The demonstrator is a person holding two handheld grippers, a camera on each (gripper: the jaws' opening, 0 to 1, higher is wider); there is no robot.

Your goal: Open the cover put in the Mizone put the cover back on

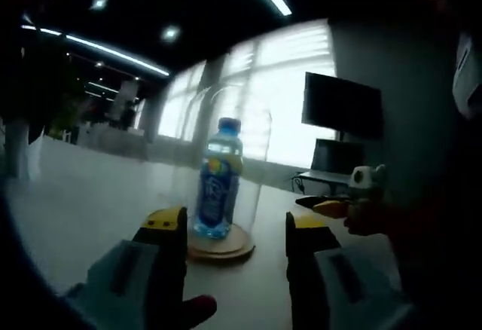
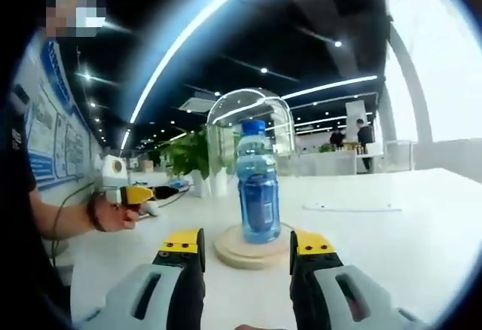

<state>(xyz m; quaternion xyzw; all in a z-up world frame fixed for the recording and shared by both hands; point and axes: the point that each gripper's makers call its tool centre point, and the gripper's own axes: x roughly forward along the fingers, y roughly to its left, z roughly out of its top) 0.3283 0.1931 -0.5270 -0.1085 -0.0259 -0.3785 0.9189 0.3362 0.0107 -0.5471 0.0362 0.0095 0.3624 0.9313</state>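
Left tongs (image 1: 235, 228) apart, hold nothing. One Mizone bottle (image 1: 219, 179) upright on one round wooden base (image 1: 226, 247), under one clear dome cover (image 2: 252, 130), on white worktop (image 2: 392, 232). Right tongs (image 2: 247, 245) apart, hold nothing.

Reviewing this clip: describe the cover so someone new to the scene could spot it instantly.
On the long white table sits a round wooden base ahead of both open grippers. Over it stands the cover, a clear glass dome enclosing the blue Mizone bottle. It is the only transparent, arch-topped thing there.
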